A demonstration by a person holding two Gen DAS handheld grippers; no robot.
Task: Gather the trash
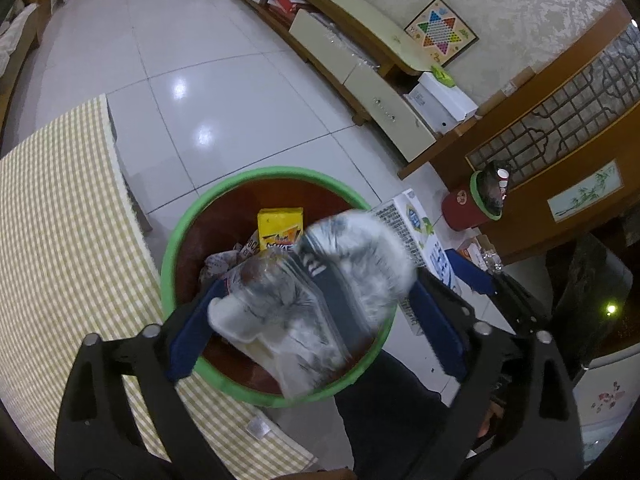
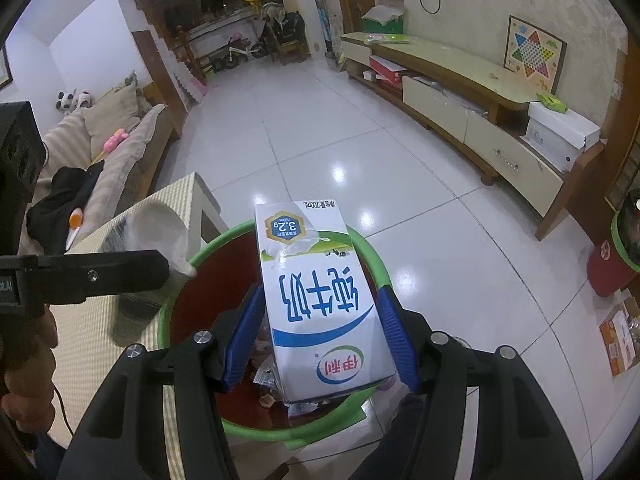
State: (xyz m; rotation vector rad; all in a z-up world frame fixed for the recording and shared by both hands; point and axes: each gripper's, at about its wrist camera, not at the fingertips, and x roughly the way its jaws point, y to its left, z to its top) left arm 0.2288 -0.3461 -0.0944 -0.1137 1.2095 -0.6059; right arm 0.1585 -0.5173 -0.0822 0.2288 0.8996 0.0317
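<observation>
A red bin with a green rim (image 1: 256, 174) stands on the floor beside the table, and both grippers hover over it. My left gripper (image 1: 316, 288) is open wide. Between its blue pads (image 1: 192, 336) a clear plastic cup (image 1: 280, 304) shows blurred above the bin's mouth, with no pad pressing on it. The same cup (image 2: 160, 232) appears in the right wrist view beside the left gripper's finger. My right gripper (image 2: 320, 294) is shut on a white and blue milk carton (image 2: 320, 264), held over the bin's rim (image 2: 374, 258). A yellow packet (image 1: 280, 226) and crumpled wrappers lie inside.
A table with a yellow checked cloth (image 1: 60, 220) borders the bin on the left. A second small red bin (image 1: 468, 208) stands by a wooden screen on the right. A low cabinet (image 2: 460, 92) runs along the wall, and a sofa (image 2: 116, 148) stands at the far left.
</observation>
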